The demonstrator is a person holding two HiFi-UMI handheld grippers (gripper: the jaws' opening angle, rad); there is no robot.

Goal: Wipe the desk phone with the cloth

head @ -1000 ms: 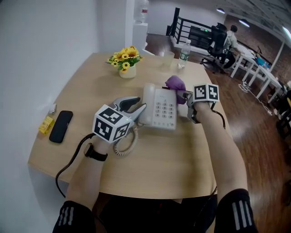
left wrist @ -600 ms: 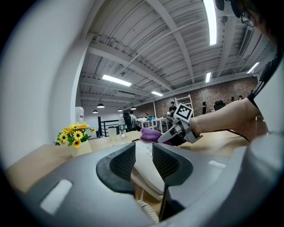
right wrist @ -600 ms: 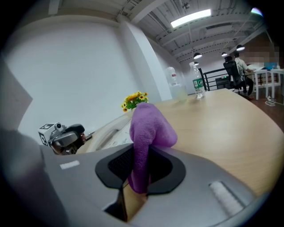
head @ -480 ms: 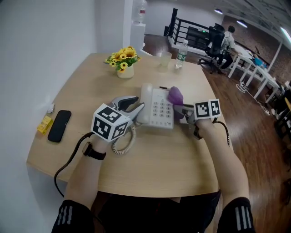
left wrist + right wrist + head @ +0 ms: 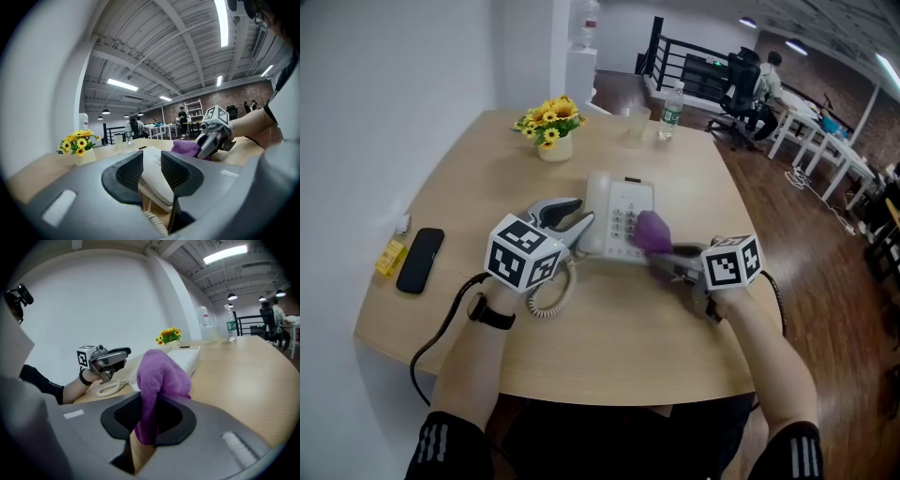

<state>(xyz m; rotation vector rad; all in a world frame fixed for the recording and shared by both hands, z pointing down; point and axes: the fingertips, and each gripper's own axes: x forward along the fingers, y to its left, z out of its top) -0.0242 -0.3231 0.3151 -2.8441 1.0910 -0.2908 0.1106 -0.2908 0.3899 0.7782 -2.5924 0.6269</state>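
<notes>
The white desk phone [image 5: 619, 217] sits mid-table. My left gripper [image 5: 574, 223] lies along its left side, jaws closed on the handset; in the left gripper view the white handset [image 5: 157, 180] runs through the narrow gap of that gripper [image 5: 151, 161]. The right gripper [image 5: 670, 258] is shut on a bunched purple cloth [image 5: 652, 232], which rests on the phone's near right part over the keypad. In the right gripper view the cloth [image 5: 161, 373] stands up between the jaws of that gripper [image 5: 150, 413], hiding part of the phone [image 5: 187, 357].
A coiled cord [image 5: 548, 295] loops in front of the phone. A pot of yellow flowers [image 5: 547, 127], a cup [image 5: 635, 127] and a water bottle [image 5: 666, 108] stand at the far side. A black smartphone [image 5: 417, 260] and small yellow item [image 5: 391, 255] lie left.
The right gripper has drawn the cloth from the phone's far right corner toward me, across the keypad to the near right part. The left gripper has stayed on the handset.
</notes>
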